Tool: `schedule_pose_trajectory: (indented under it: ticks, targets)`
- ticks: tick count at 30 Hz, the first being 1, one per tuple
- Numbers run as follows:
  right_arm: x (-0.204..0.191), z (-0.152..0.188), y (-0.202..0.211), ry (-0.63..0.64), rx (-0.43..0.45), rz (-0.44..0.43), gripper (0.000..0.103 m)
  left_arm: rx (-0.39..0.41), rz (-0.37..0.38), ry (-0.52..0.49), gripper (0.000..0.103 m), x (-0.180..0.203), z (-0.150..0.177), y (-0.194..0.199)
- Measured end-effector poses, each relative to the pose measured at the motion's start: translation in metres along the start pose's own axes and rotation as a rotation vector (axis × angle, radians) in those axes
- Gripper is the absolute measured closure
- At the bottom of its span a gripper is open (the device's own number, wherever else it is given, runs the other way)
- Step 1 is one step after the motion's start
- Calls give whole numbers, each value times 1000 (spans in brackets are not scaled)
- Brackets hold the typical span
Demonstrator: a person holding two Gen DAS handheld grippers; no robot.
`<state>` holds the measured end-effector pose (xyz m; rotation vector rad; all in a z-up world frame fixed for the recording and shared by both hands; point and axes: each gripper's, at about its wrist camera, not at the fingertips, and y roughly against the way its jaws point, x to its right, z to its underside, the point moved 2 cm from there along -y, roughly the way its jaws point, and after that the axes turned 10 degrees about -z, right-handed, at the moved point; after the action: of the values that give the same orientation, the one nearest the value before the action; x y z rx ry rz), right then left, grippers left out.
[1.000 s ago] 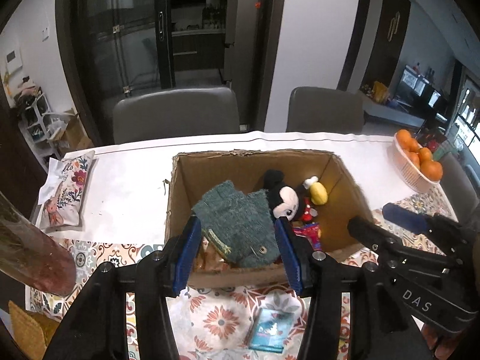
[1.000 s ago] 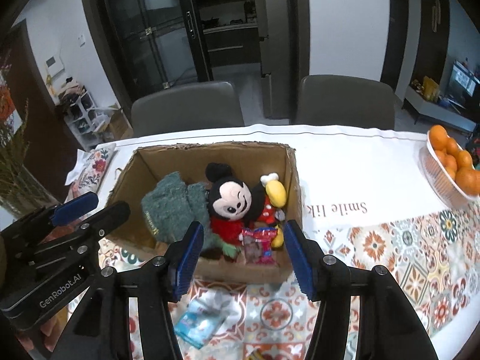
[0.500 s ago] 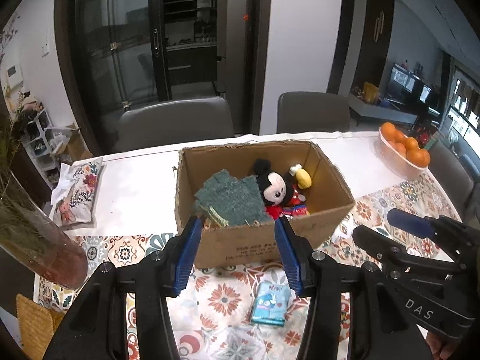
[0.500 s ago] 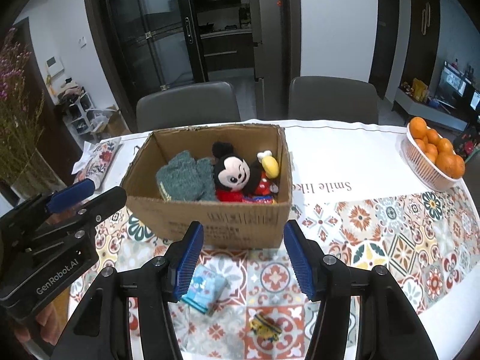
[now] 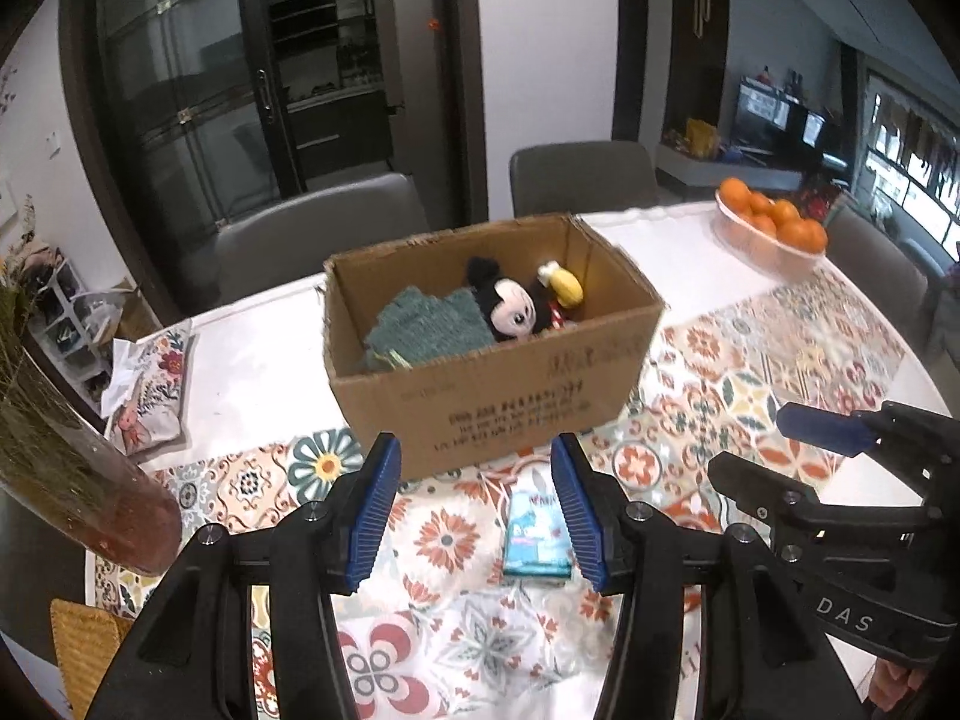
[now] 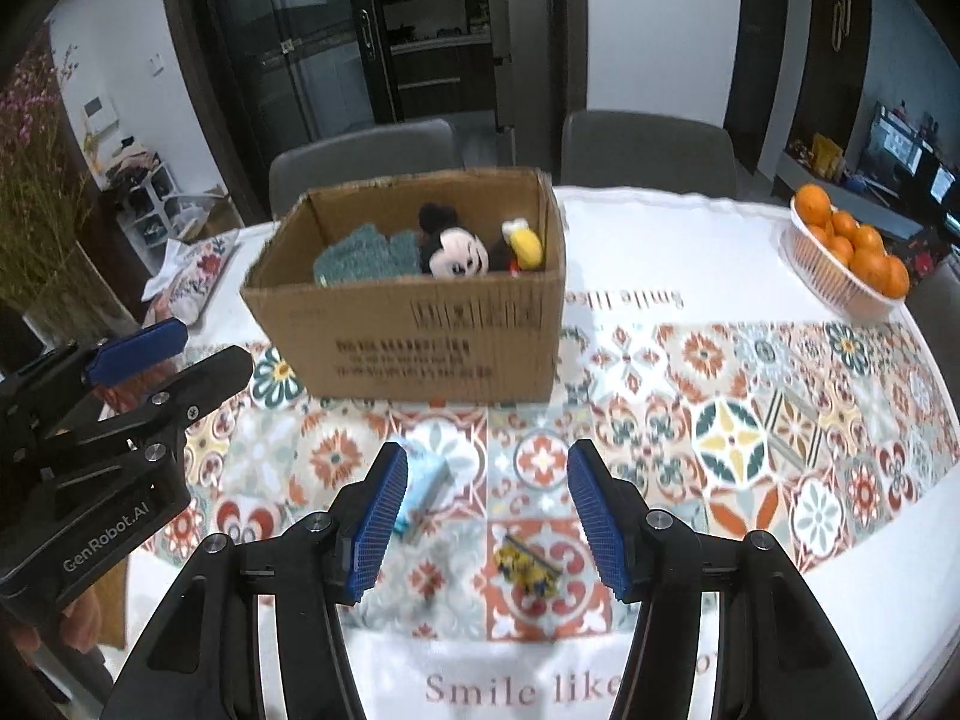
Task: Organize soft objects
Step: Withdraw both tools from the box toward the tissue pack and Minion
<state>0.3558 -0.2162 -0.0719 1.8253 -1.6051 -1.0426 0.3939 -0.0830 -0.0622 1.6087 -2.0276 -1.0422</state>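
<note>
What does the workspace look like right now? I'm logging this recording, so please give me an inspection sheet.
Surface: table under a patterned tablecloth.
Job's things: Mickey Mouse plush and green knitted item lie inside the open cardboard box.
Clutter: blue packet and small yellow item in front of the box; floral pouch; basket of oranges; vase.
Grippers: left claw and right claw open, empty, above the cloth.
Cables: nothing seen.
Surroundings: two grey chairs, dark glass doors.

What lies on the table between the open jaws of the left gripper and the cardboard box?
In the left wrist view, a small blue packet lies on the patterned tablecloth between the left gripper and the cardboard box.
</note>
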Motion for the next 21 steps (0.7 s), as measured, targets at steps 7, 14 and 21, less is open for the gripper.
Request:
schedule_pose_trajectory:
  ticks: [7,14,21]
  targets:
    - [10,29,-10,-63,-55,-7,46,-47,31,-14,40,11,21,-9]
    - [26,50,-23,-155,-76,9,36,-71,39,-42,32,19,36,-21]
    - [38,71,-44,-257,-89,16,36,-111,40,-97,24,26,50,-49]
